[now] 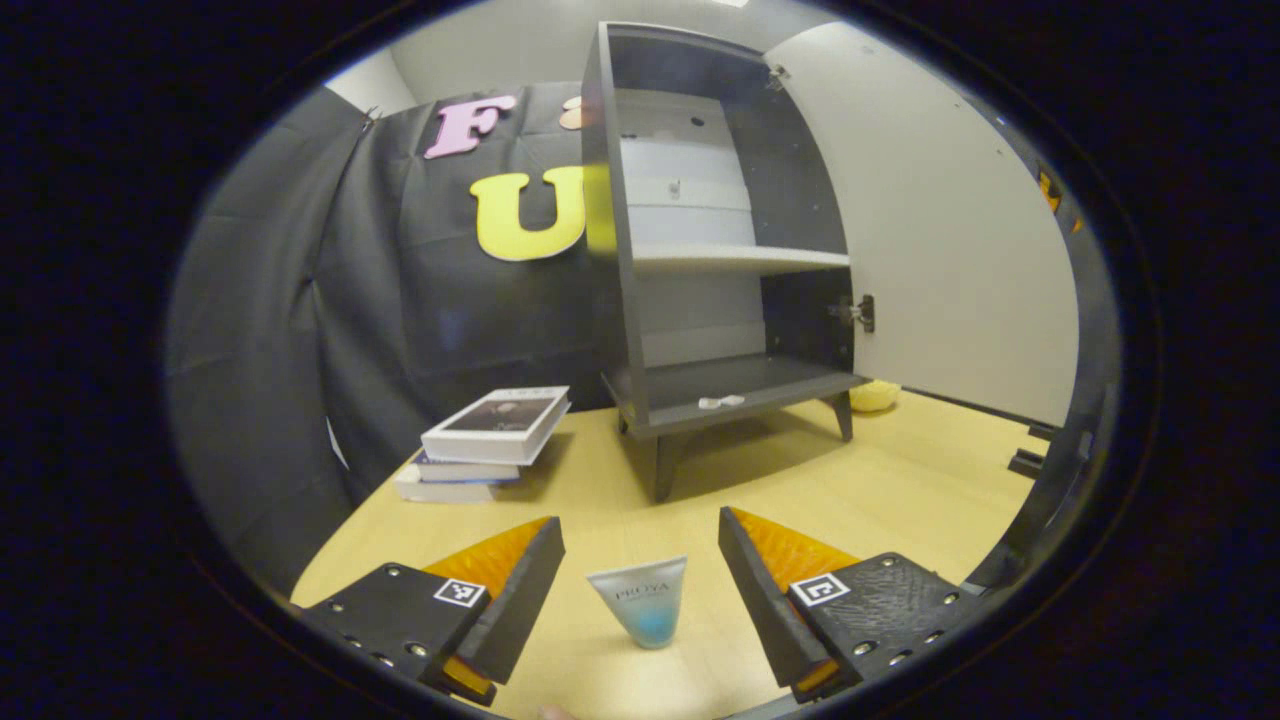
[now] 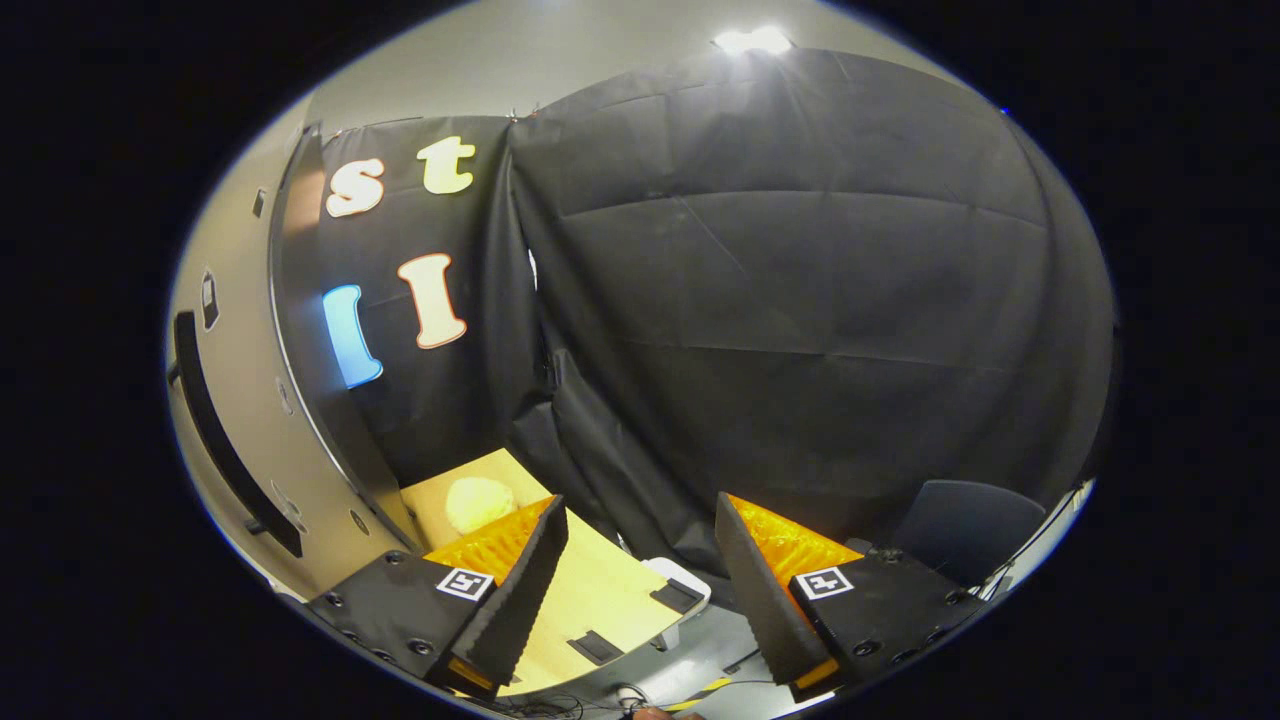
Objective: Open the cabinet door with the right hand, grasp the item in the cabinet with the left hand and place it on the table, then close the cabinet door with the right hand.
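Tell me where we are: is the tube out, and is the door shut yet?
Door is open, and the tube stands on the table between the open left gripper; it looks just released. Right gripper is open beside the door. Closing the door is left.

Both views sharp at centre, strong fisheye bending toward edges. Left gripper view: even, fairly bright overhead light; worktop (image 1: pixel 900 480) evenly lit; soft shadow under cabinet (image 1: pixel 720 230) at centre; door (image 1: pixel 940 230) at upper right curved by distortion. Right gripper view: dimmer, dark cloth dominant; ceiling lamp (image 2: pixel 752 40) glares at top centre; left edge smeared, stretched.
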`<state>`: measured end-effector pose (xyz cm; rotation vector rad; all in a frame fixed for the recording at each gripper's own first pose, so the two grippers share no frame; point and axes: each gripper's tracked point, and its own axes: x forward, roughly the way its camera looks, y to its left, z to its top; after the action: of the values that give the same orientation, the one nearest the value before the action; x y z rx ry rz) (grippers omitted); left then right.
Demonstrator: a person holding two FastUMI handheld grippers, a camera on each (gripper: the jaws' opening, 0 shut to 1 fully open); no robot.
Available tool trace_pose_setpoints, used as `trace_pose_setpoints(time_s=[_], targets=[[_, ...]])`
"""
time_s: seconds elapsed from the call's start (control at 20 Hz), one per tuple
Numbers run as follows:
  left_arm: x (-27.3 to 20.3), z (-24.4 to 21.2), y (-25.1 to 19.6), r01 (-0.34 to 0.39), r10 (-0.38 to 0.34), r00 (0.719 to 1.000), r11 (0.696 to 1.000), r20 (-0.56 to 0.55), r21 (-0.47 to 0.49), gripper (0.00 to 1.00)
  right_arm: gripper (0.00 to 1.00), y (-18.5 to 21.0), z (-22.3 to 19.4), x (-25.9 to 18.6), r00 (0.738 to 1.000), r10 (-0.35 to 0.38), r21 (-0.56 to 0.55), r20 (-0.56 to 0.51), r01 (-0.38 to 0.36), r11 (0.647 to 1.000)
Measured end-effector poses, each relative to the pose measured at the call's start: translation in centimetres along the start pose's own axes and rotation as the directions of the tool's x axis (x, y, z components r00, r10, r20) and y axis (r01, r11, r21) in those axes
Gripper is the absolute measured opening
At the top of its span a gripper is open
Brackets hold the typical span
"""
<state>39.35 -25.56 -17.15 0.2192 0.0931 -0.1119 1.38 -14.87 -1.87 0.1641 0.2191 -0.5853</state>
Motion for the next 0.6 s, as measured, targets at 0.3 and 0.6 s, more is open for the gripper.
trace_pose_setpoints(time_s=[0.3, 0.6], targets=[[-3.8, 10.7, -0.4, -0.056, 0.062, 0.992, 0.997, 0.108, -0.062, 0.94, 0.91, -1.3, 1.8, 2.8, 0.998, 0.003, 0.038, 0.064, -0.006, 0.999], [-6.0, 20.1, -1.0, -0.17, 0.183, 0.971, 0.981, 0.151, -0.098, 0.94, 0.94, -2.4, 2.4, 7.6, 0.997, 0.029, 0.127, 0.068, -0.037, 0.991]])
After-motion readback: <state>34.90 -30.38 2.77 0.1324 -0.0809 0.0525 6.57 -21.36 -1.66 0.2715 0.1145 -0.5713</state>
